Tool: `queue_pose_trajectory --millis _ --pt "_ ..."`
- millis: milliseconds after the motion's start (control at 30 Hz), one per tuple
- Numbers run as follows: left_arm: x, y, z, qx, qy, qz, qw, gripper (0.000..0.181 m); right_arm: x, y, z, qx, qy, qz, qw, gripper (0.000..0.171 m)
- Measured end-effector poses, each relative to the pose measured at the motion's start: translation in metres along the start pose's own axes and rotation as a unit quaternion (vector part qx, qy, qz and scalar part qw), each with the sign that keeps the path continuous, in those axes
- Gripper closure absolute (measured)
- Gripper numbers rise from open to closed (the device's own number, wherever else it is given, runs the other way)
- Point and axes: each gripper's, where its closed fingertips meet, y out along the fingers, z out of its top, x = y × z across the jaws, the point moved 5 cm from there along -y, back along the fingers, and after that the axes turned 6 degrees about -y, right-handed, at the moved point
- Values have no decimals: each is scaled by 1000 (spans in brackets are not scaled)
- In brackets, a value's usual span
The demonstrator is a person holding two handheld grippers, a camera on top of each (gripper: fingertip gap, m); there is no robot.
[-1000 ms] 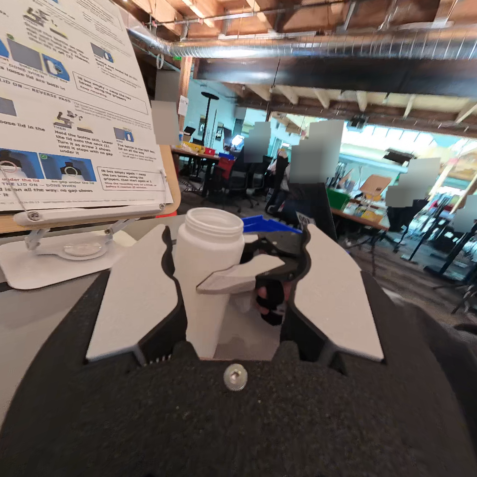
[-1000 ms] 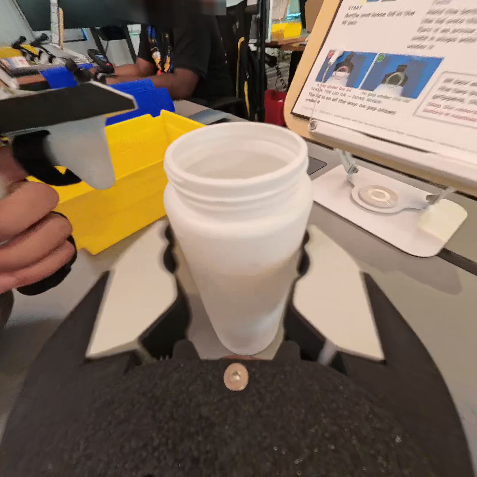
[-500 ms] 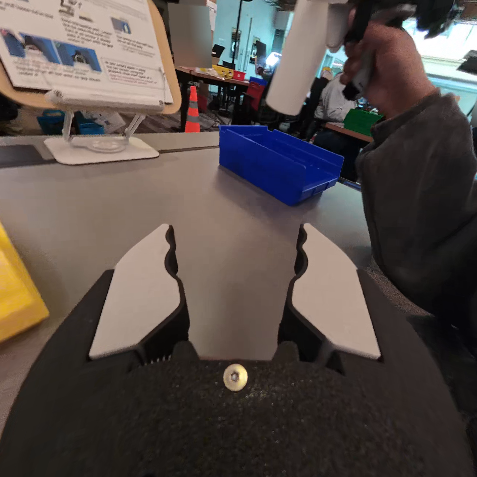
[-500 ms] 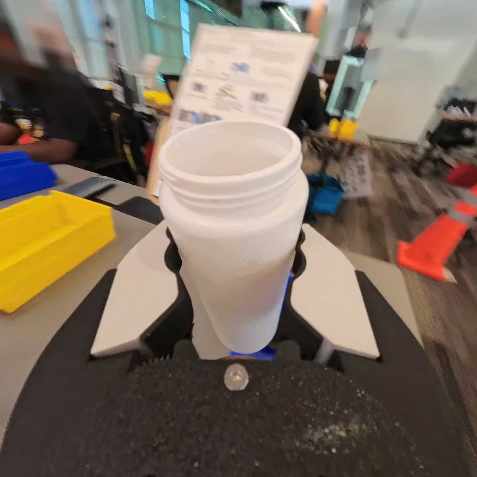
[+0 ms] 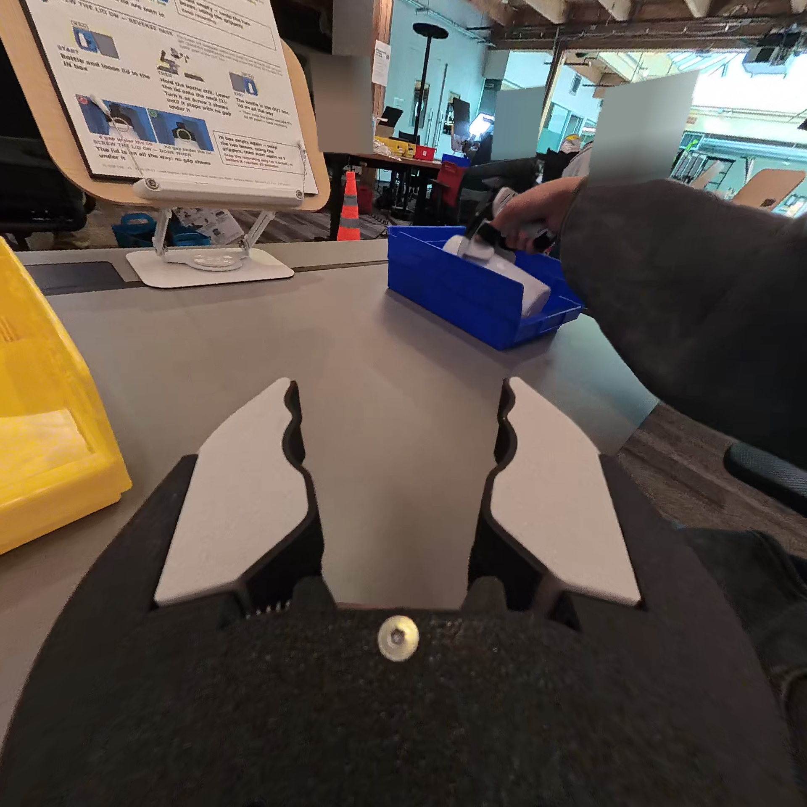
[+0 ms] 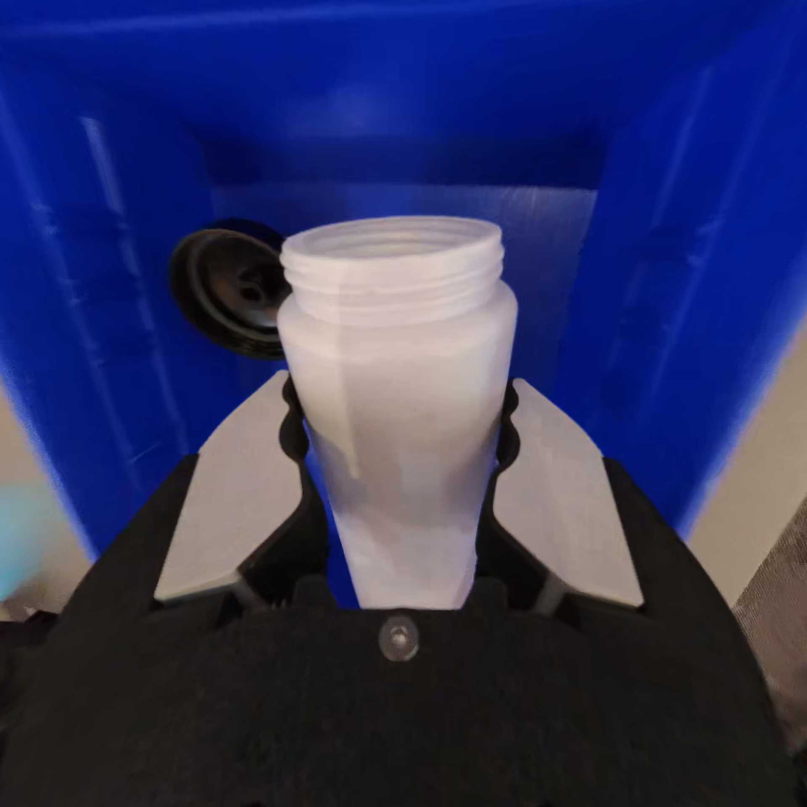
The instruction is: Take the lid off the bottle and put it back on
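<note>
bottle (image 6: 397, 393), white plastic with its threaded neck uncovered, is pinched at the body between the jaws of the right gripper (image 6: 398, 419), and it points into the blue bin (image 6: 655, 218). in the left wrist view the same bottle (image 5: 524, 288) lies tilted inside the blue bin (image 5: 458, 297), with its base toward the low front wall, and a hand (image 5: 530, 216) in a dark grey sleeve (image 5: 698, 305) holds the right gripper (image 5: 482, 244) over it. black lid (image 6: 227, 288) lies in the bin just left of the bottle neck, with its hollow side toward the camera; whether it touches the bottle i cannot tell. left gripper (image 5: 398, 406) hangs low over the grey table (image 5: 305, 340), its jaws spread wide with only table surface between them. yellow bin (image 5: 48, 428) stands at the left edge of the table, well apart from the blue one. behind, an instruction sheet (image 5: 174, 87) leans on a white stand (image 5: 209, 266), and an orange cone (image 5: 349, 209) stands on the floor beyond the table.
</note>
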Motion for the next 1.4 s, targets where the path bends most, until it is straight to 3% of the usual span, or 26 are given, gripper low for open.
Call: queue_pose_trajectory --millis 100,233,300,433,533,633,667,700,767,833,933,1033,1167,1400 --pt "0 0 -3 -10 12 3 1000 95 3 28 0 -39 22 7 999 83" --pt "-5 -2 -5 -18 33 18 999 94 5 26 1 -14 20 -17 1000 83" --pt "-13 -5 -5 -23 39 43 998 93 3 14 0 20 1 -19 1000 66" --pt "-39 -19 -1 -18 2 111 994 95 -16 -56 -18 216 -47 -65 973 67" --pt "-63 -38 2 -11 -24 171 985 98 -67 -96 -73 414 -102 -33 904 80" --pt "-76 -58 0 -21 1 225 974 97 -119 -93 -154 538 -112 50 834 95" --pt "-76 -64 -1 -23 12 239 971 98 -132 -85 -178 548 -119 65 826 103" --pt "-75 -70 -1 -23 21 250 968 98 -144 -77 -196 545 -144 68 824 100" --pt "-74 -78 -2 -18 26 258 966 101 -149 -60 -226 526 -176 4 832 94" --pt "-75 -80 -2 -15 7 258 966 103 -144 -49 -249 554 -181 -60 810 105" --pt "-82 -75 -4 -14 -9 245 969 103 -142 -59 -256 600 -192 -89 772 115" --pt "-87 -73 -10 -40 -6 253 967 102 -132 -48 -249 573 -198 -104 788 112" --pt "-82 -70 -13 -53 26 263 963 101 -124 -33 -249 532 -167 -65 827 108" --pt "-74 -67 -12 -47 32 237 970 101 -121 -35 -254 535 -159 -60 828 110"
